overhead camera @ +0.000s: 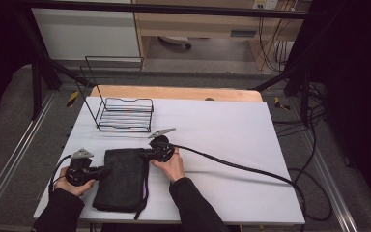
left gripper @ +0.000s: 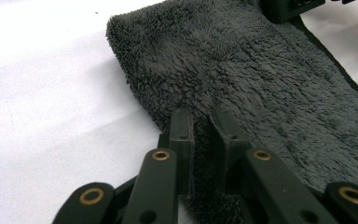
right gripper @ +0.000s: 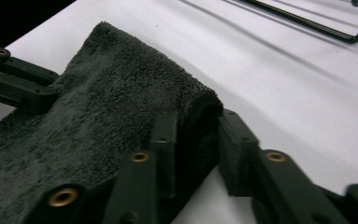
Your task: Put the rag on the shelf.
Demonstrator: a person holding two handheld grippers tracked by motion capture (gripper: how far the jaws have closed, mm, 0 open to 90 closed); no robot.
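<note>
the dark grey towel (overhead camera: 121,178) lies folded at the near left part of the white table (overhead camera: 222,145), its fleecy pile plain to see in the left gripper view (left gripper: 261,84) and the right gripper view (right gripper: 98,116). the left gripper (overhead camera: 100,170) sits at the towel's left edge, about halfway along it, held by the person's left hand (overhead camera: 70,182); its jaws are drawn nearly together and pinch a fold of that edge between the pads (left gripper: 182,135). the right gripper (overhead camera: 145,153) is at the towel's far right corner, with the right hand (overhead camera: 170,166) behind it; its jaws are also closed in, clamping the thick rolled corner of the cloth, one finger (right gripper: 164,140) lying on top of the pile and the other at the towel's edge. a black wire rack (overhead camera: 121,113) stands well apart on the far left of the table. a thick black cable (overhead camera: 241,168) trails from the right gripper across the table to the right.
</note>
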